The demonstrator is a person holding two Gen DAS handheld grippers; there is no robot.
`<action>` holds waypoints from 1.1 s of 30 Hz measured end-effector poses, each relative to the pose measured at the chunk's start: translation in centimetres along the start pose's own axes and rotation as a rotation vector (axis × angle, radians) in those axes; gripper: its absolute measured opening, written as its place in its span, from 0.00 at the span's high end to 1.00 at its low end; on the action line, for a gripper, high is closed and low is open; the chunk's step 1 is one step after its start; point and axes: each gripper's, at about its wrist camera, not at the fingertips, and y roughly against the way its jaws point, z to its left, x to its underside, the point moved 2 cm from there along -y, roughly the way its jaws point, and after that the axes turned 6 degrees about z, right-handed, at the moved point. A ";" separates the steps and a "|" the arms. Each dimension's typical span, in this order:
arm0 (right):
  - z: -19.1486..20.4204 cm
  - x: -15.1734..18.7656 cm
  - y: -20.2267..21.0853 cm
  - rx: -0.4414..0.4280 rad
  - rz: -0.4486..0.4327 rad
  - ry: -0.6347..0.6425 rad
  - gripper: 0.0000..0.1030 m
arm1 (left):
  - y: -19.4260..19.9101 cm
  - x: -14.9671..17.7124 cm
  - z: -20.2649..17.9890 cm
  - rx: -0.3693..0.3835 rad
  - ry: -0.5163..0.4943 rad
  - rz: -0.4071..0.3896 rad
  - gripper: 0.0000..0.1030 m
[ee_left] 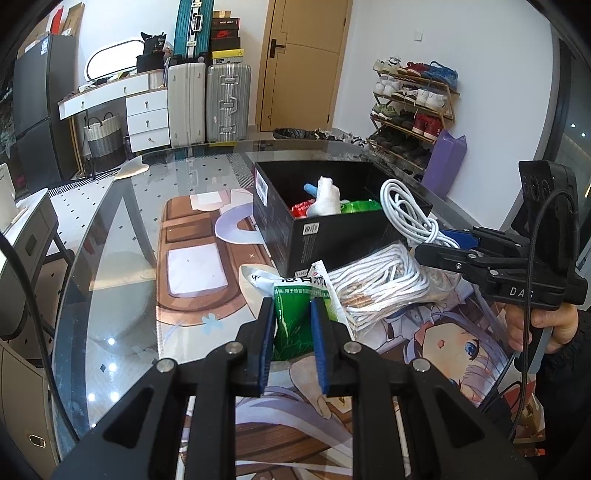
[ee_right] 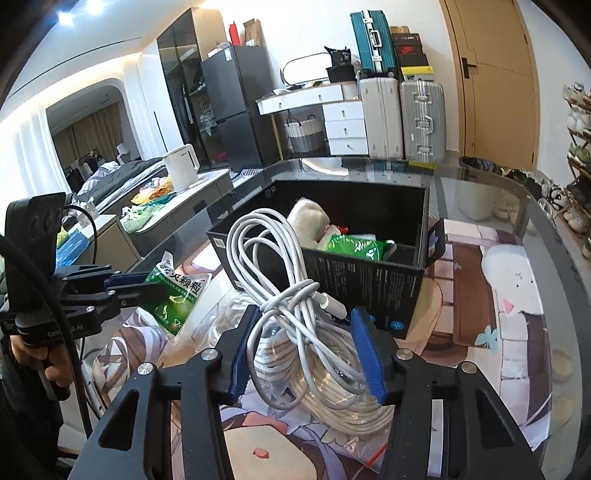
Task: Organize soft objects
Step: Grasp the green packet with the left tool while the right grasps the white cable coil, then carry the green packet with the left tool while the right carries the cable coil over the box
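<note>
Glass table with an anime mat, half-sorted soft stuff.

Left gripper (ee_left: 293, 317) is pinching a green sachet (ee_left: 295, 314) held up off the mat, probably headed for the black box (ee_left: 332, 236) mid-table, which already holds a plush and packets. Bagged rope (ee_left: 384, 291) lies by the box's near corner. Right gripper (ee_right: 306, 347) pinches a white cable (ee_right: 280, 280), coil lifted beside the box.

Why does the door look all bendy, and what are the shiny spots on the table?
Left wrist view: the fisheye lens curves the door near the edge, and lamp glare dots the glass table. Right wrist view: bright ceiling lights wash out the top corner.
</note>
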 end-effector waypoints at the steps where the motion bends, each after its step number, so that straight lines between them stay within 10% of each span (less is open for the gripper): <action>1: 0.0 -0.1 0.3 0.001 -0.007 0.000 0.51 | 0.1 -0.1 0.0 0.001 0.001 -0.004 0.83; 33: -1.9 -3.9 4.6 0.004 -0.127 -0.036 0.51 | 1.5 -6.3 -2.8 -0.004 -0.023 -0.140 0.83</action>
